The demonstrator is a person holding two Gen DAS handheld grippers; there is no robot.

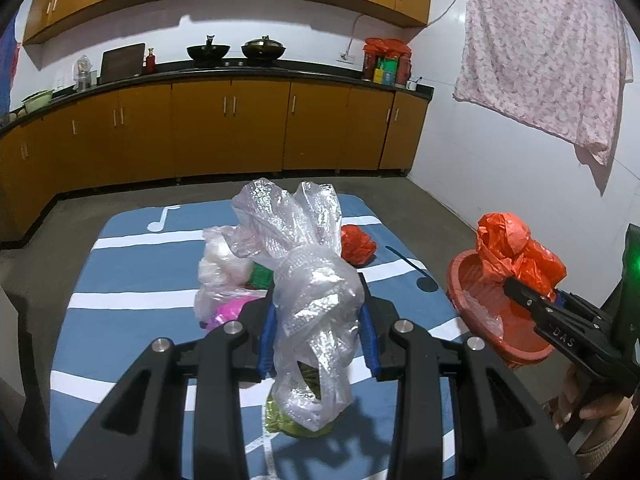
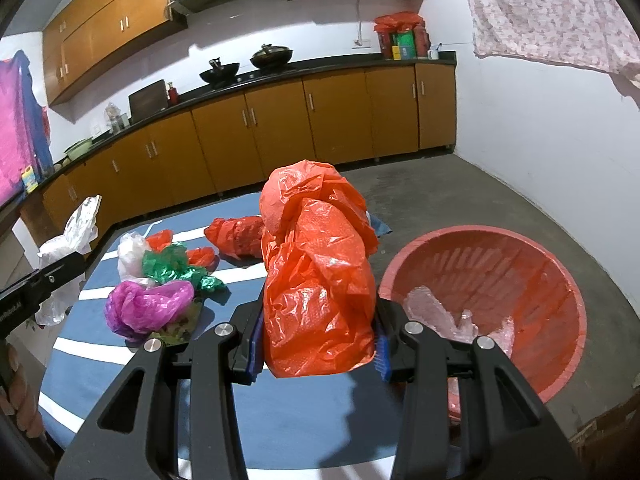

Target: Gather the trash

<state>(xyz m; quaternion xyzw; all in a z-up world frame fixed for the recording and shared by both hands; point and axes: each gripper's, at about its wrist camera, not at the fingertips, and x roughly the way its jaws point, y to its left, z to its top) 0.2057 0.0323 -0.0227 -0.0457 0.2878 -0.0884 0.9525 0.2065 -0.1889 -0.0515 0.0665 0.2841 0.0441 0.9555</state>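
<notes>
My left gripper (image 1: 318, 300) is shut on a crumpled clear plastic bag (image 1: 312, 264), held above the blue mat (image 1: 120, 320). To its right, my right gripper (image 1: 532, 286) holds an orange plastic bag (image 1: 516, 248) over the red basin (image 1: 460, 276). In the right wrist view, the right gripper (image 2: 320, 320) is shut on that orange bag (image 2: 316, 272), just left of the basin (image 2: 540, 280), which holds some clear plastic (image 2: 440, 312). The left gripper (image 2: 68, 268) with its clear bag (image 2: 76, 232) shows at the left edge.
Loose trash lies on the mat (image 2: 280, 420): a purple bag (image 2: 148, 304), green foil (image 2: 176, 264), a white bag (image 2: 130, 252) and red bags (image 2: 236, 236). Kitchen cabinets (image 1: 200, 128) line the far wall. A patterned cloth (image 1: 540, 60) hangs at the right.
</notes>
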